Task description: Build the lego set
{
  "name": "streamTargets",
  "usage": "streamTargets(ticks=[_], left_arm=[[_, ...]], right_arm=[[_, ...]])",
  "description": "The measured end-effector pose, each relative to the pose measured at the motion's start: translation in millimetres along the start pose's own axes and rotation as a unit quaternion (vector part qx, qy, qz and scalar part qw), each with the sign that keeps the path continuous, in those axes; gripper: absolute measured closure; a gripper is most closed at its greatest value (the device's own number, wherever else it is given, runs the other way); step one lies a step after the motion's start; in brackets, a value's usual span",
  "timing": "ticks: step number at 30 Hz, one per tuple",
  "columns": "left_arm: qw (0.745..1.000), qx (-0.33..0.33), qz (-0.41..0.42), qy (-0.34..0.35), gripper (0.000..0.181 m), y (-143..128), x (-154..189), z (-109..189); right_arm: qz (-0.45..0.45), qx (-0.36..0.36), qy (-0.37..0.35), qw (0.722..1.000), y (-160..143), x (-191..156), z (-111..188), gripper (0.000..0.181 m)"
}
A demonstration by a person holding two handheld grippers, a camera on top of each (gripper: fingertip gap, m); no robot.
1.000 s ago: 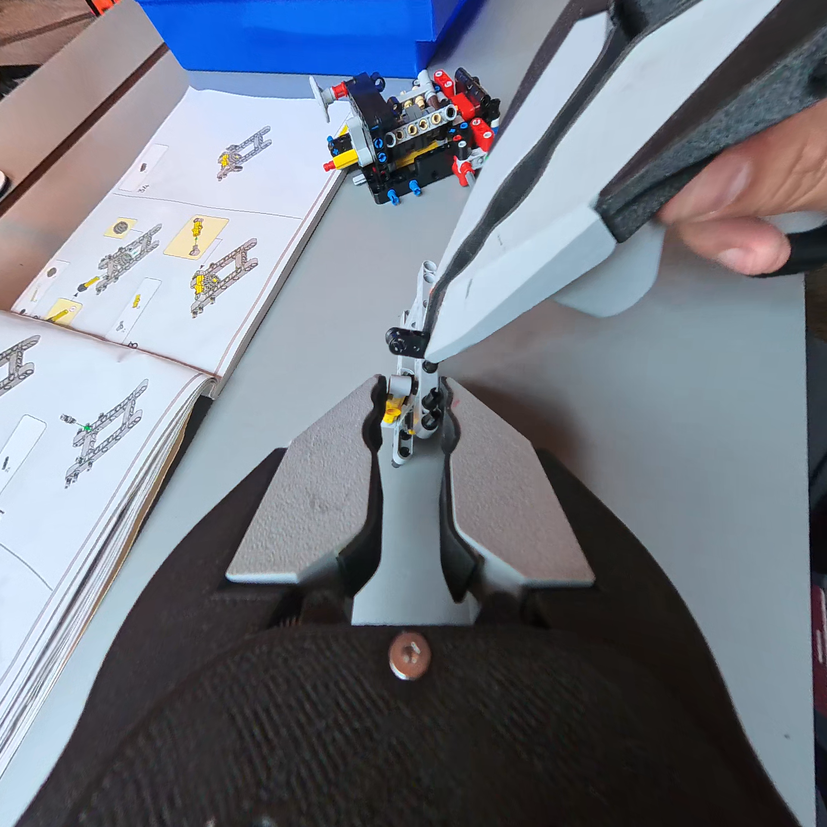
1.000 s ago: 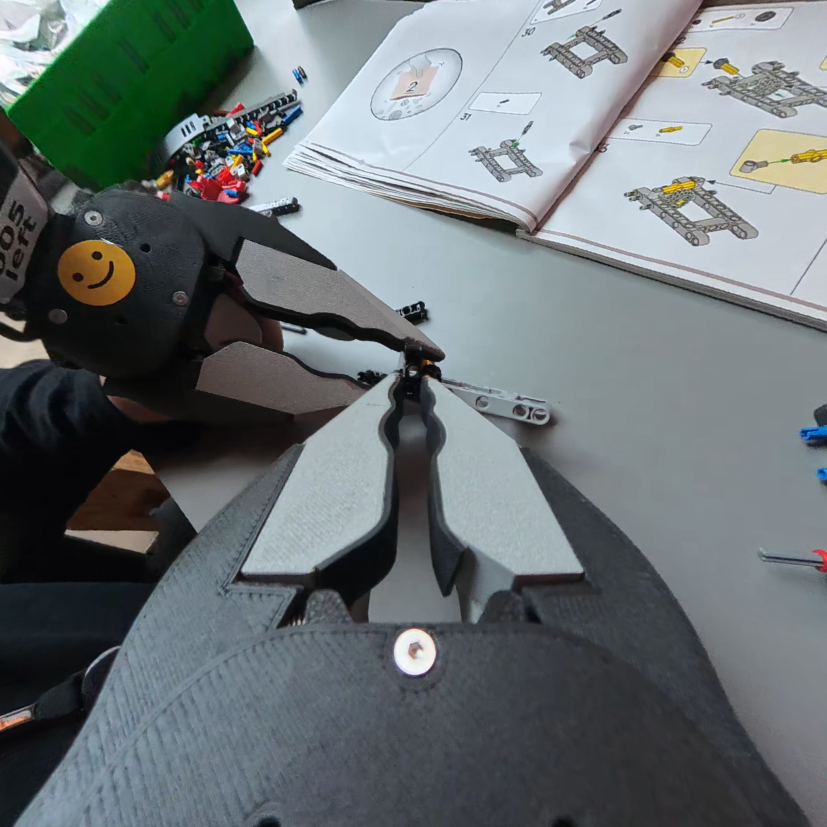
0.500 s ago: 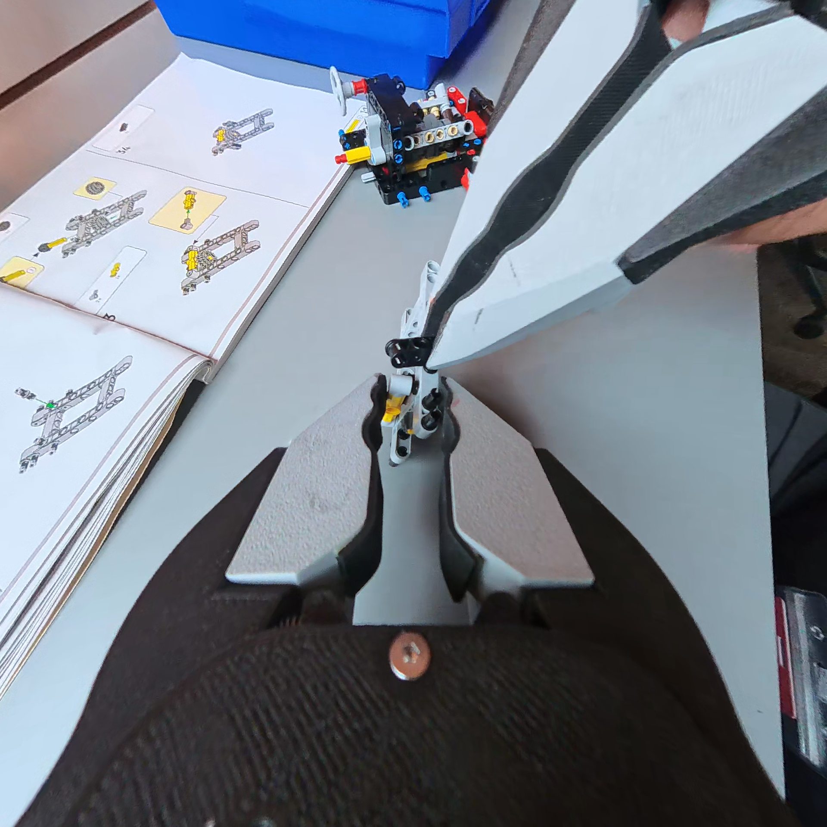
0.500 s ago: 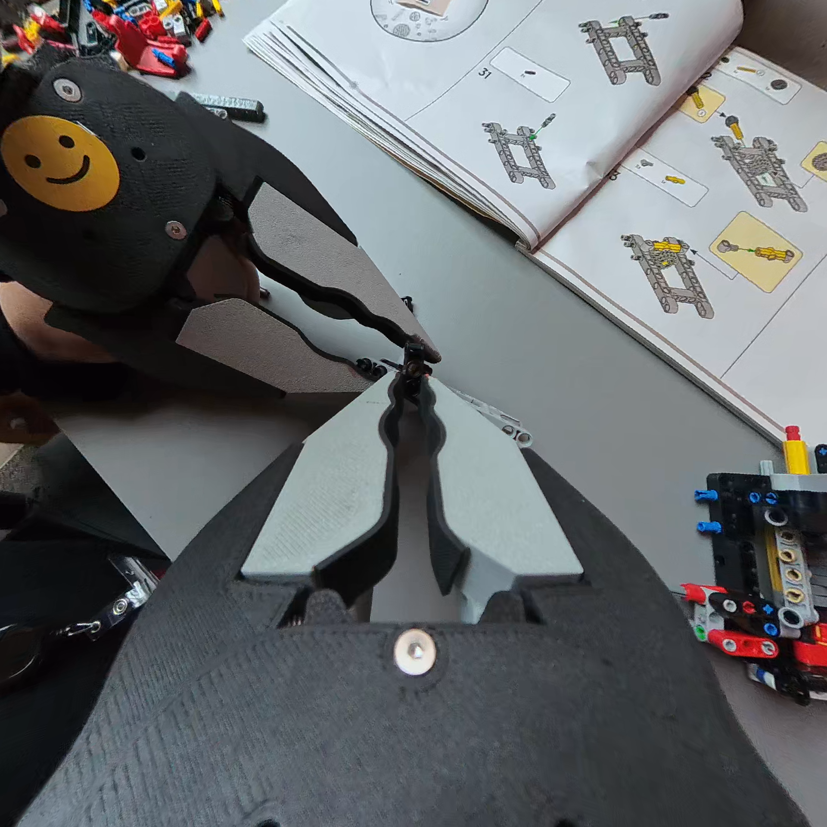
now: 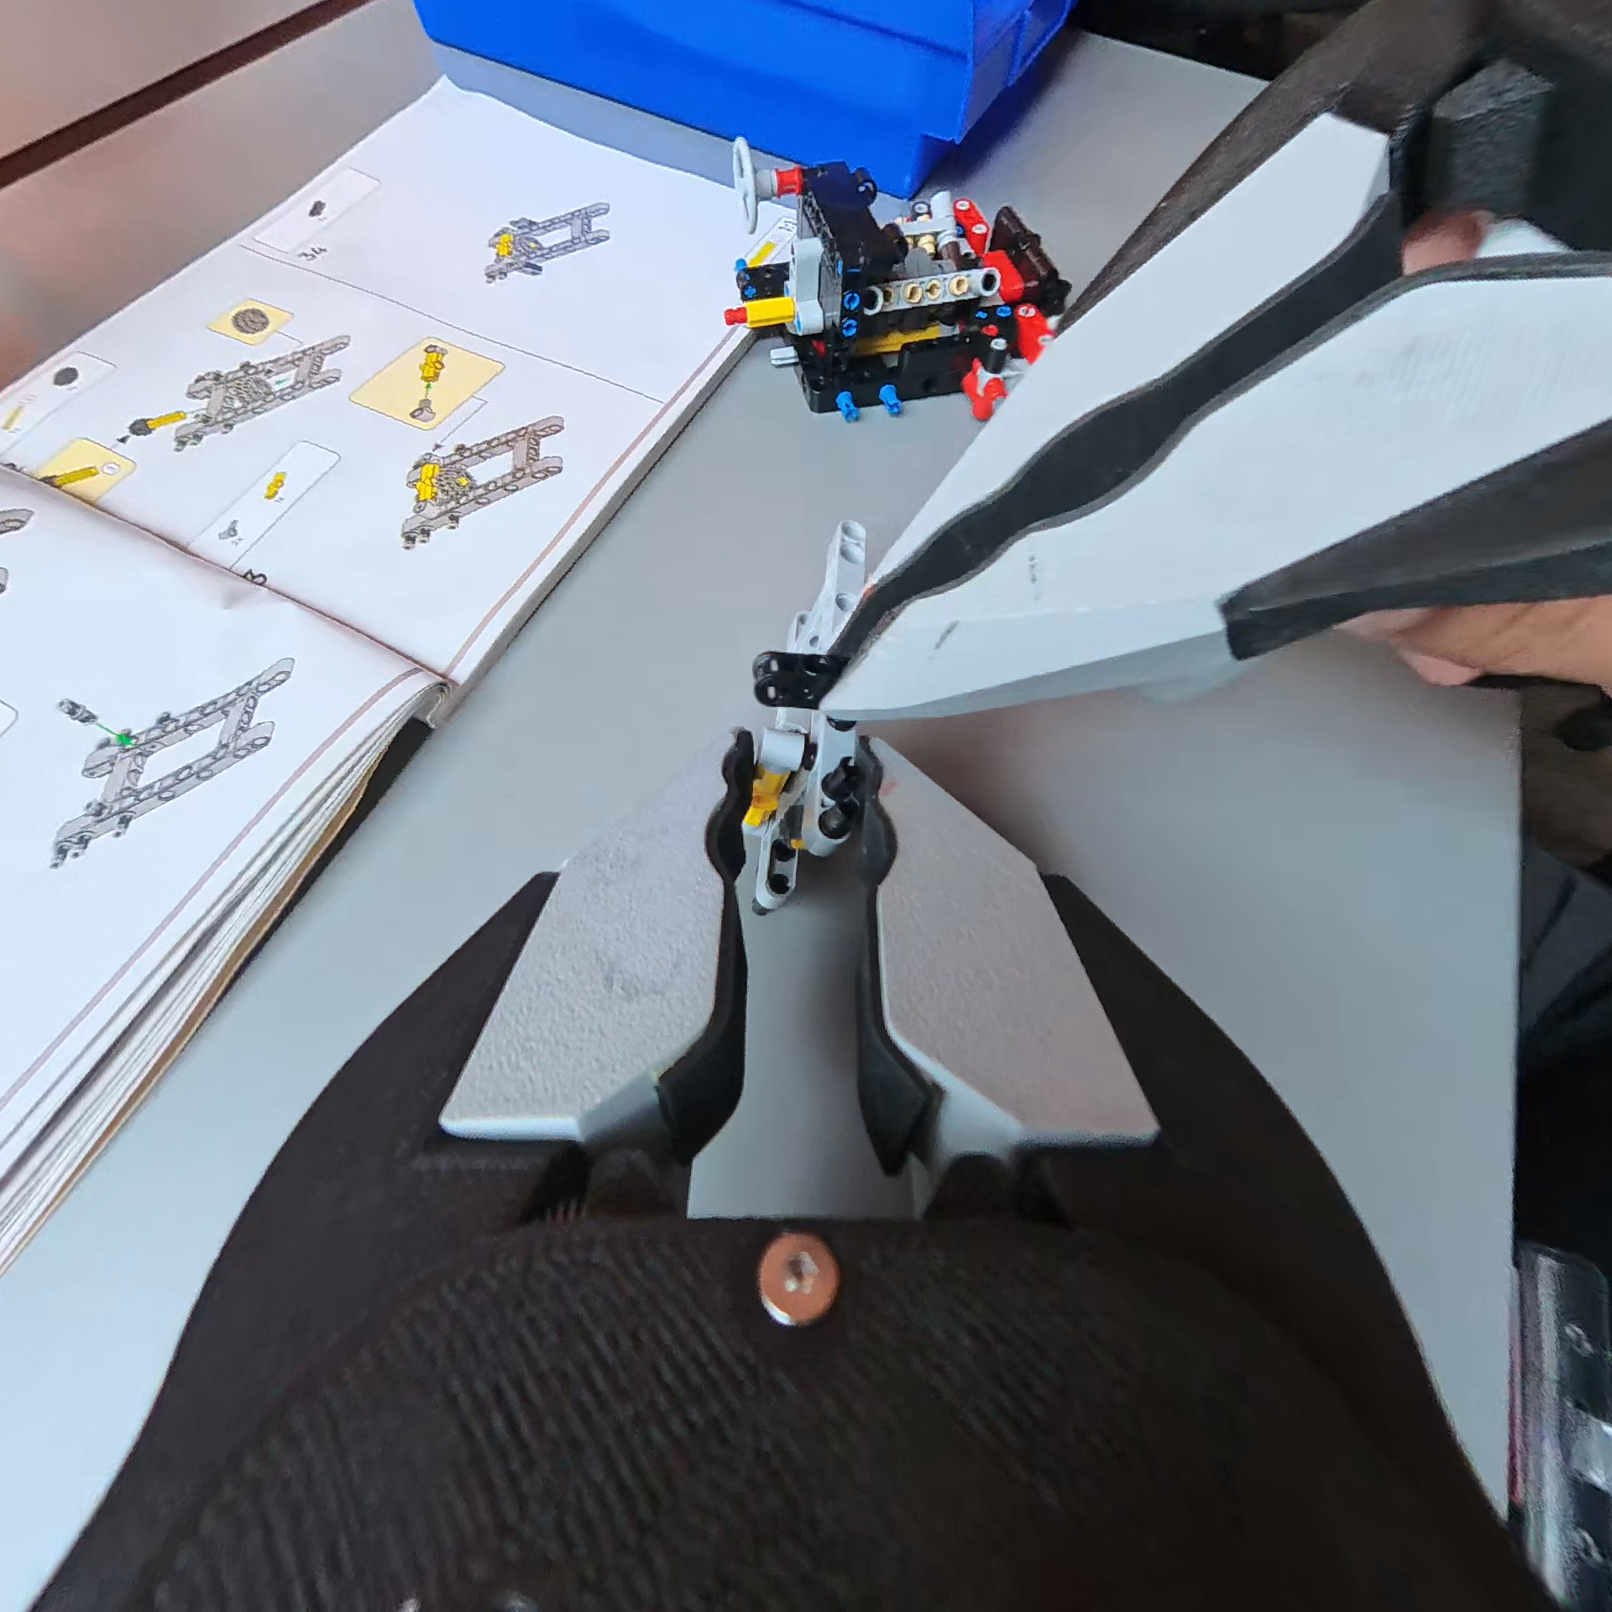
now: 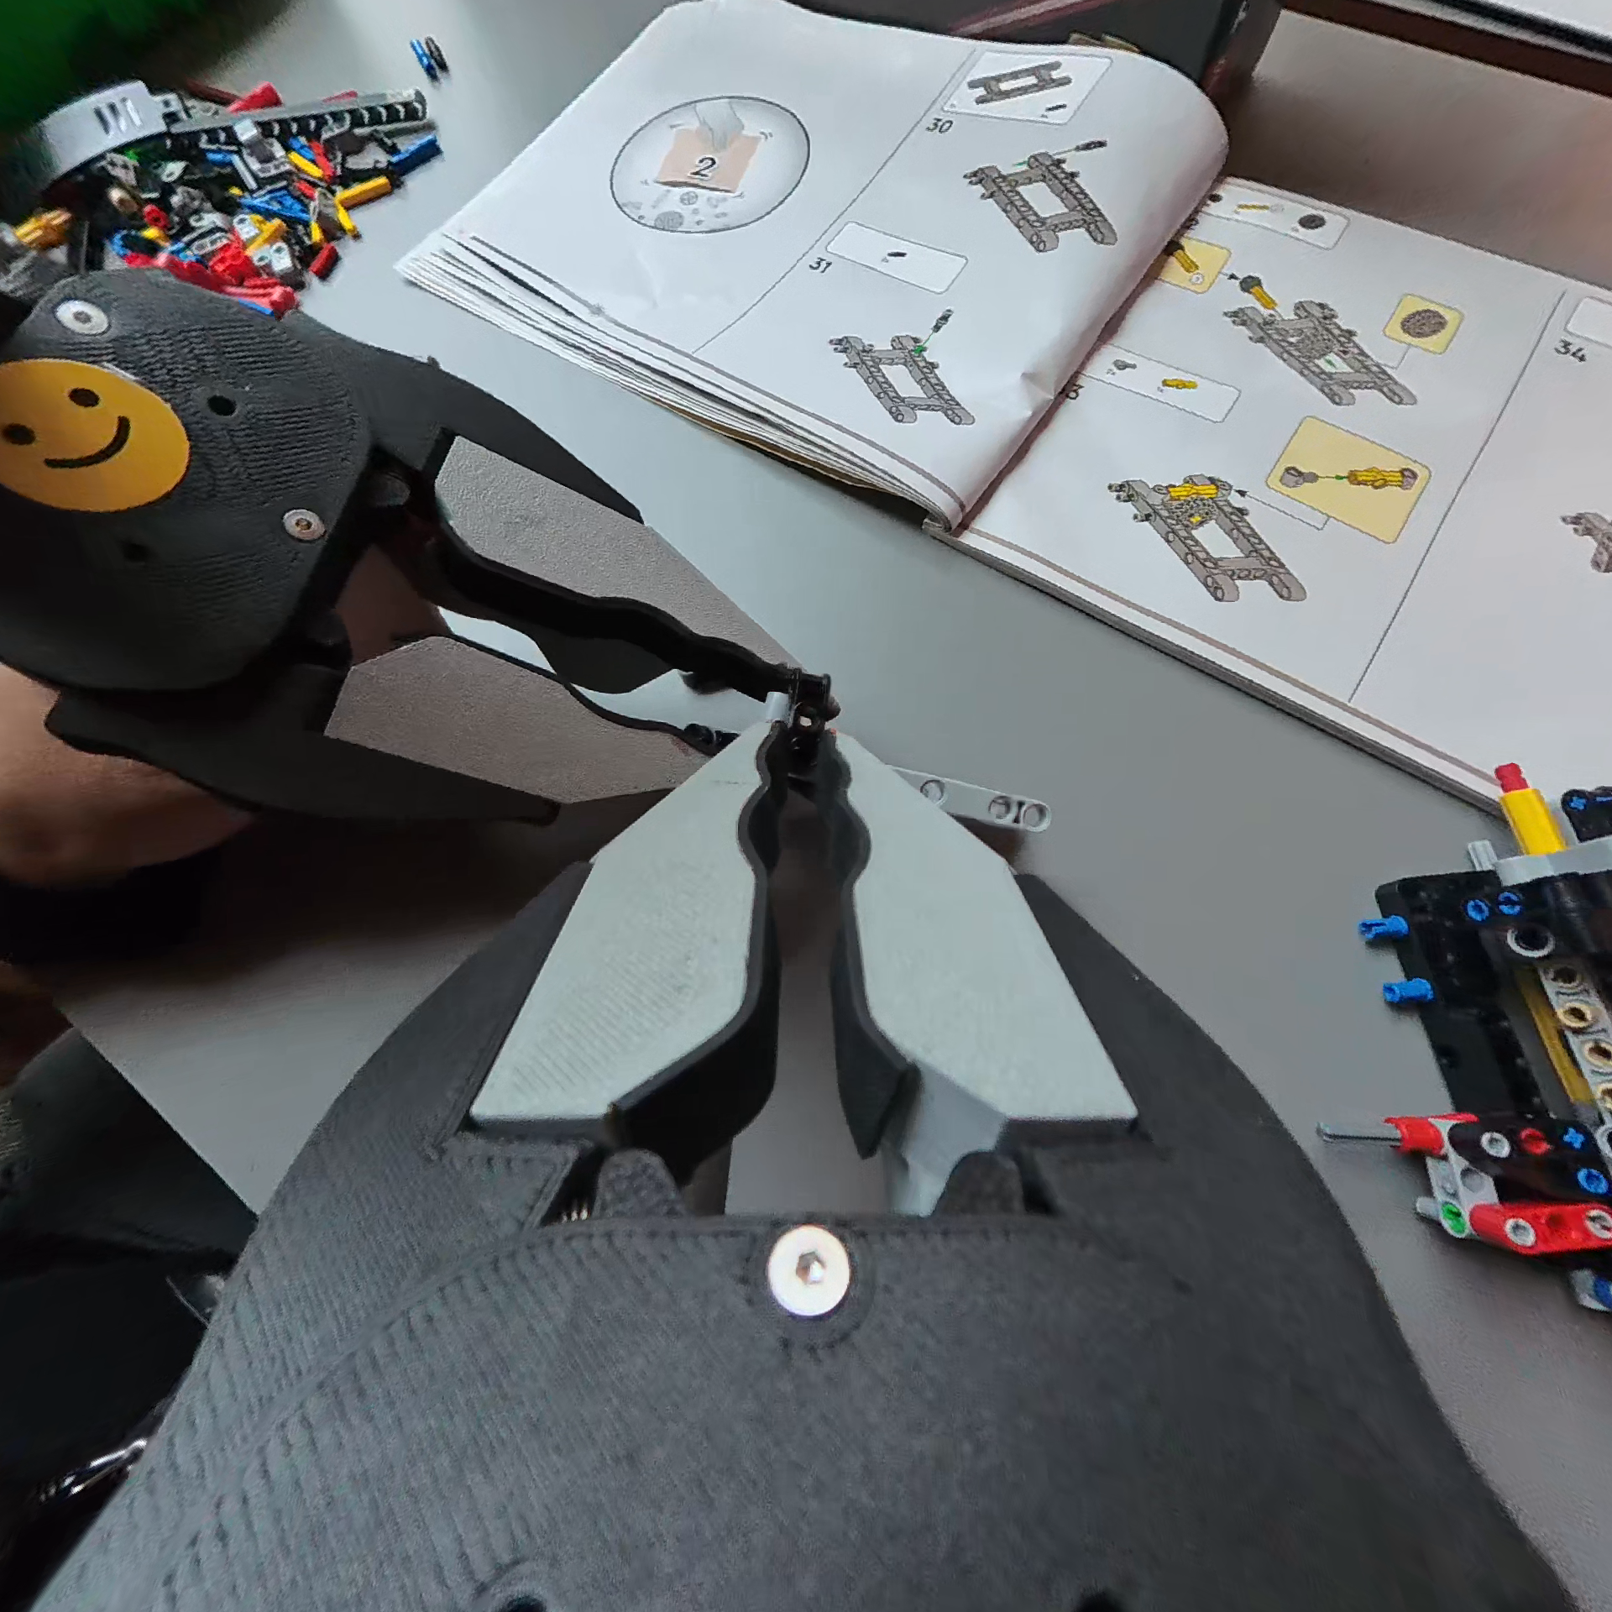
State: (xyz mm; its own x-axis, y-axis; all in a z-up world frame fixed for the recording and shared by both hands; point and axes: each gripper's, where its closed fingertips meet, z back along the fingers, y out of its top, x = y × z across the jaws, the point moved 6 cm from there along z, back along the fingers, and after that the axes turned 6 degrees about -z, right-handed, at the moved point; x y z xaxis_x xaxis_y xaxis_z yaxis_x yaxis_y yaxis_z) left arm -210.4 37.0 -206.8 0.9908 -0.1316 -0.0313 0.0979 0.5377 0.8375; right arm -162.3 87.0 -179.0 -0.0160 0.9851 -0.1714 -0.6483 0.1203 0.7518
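Observation:
My left gripper (image 5: 801,768) is shut on a light grey lego frame (image 5: 779,859) with a yellow part and black pins, and holds it above the grey table (image 5: 1221,872). My right gripper (image 5: 842,689) reaches in from the upper right, shut on a small black connector (image 5: 789,676) that touches the frame just above my left fingertips. In the right wrist view my right gripper (image 6: 802,746) pinches the black connector (image 6: 809,698) against the frame, whose grey beam (image 6: 986,802) sticks out to the right. The left gripper (image 6: 785,698) comes in from the left there.
An open instruction booklet (image 5: 349,436) lies to the left, also in the right wrist view (image 6: 1134,349). A partly built black, red and grey model (image 5: 890,288) stands by a blue bin (image 5: 741,70). A pile of loose pieces (image 6: 218,201) lies far left. The table edge (image 5: 1518,959) runs on the right. Both grippers' tips are close together, under 4 cm apart.
Both grippers stay shut on their pieces, which stay pressed together. The right gripper has swung round, so the built model now shows at its right and the loose pile at upper left.

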Motion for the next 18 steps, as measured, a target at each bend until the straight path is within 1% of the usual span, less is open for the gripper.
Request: streamTargets(ticks=[3,8,14,16,18], left_arm=[[1.000,-0.002,0.009,0.017,0.162,-0.2,-3.3,-0.1],[0.999,0.004,0.043,0.008,0.162,-1.5,-8.9,1.5],[0.999,0.006,0.049,0.004,0.162,-1.5,-9.7,1.5],[0.999,0.006,0.052,0.006,0.162,-1.7,-10.6,1.7],[0.999,0.006,0.050,0.004,0.161,-1.9,-10.3,1.9]], right_arm=[[-0.004,0.016,-0.013,1.000,2.0,-1.2,-4.6,0.177],[0.000,0.056,-0.024,0.998,2.1,-3.6,-9.2,0.177],[-0.033,0.099,-0.002,0.995,-1.6,-2.1,-10.2,0.176],[-0.017,0.104,-0.007,0.994,-1.2,-2.7,-11.1,0.176],[0.021,0.098,-0.009,0.995,-0.8,-3.3,-10.1,0.177]])
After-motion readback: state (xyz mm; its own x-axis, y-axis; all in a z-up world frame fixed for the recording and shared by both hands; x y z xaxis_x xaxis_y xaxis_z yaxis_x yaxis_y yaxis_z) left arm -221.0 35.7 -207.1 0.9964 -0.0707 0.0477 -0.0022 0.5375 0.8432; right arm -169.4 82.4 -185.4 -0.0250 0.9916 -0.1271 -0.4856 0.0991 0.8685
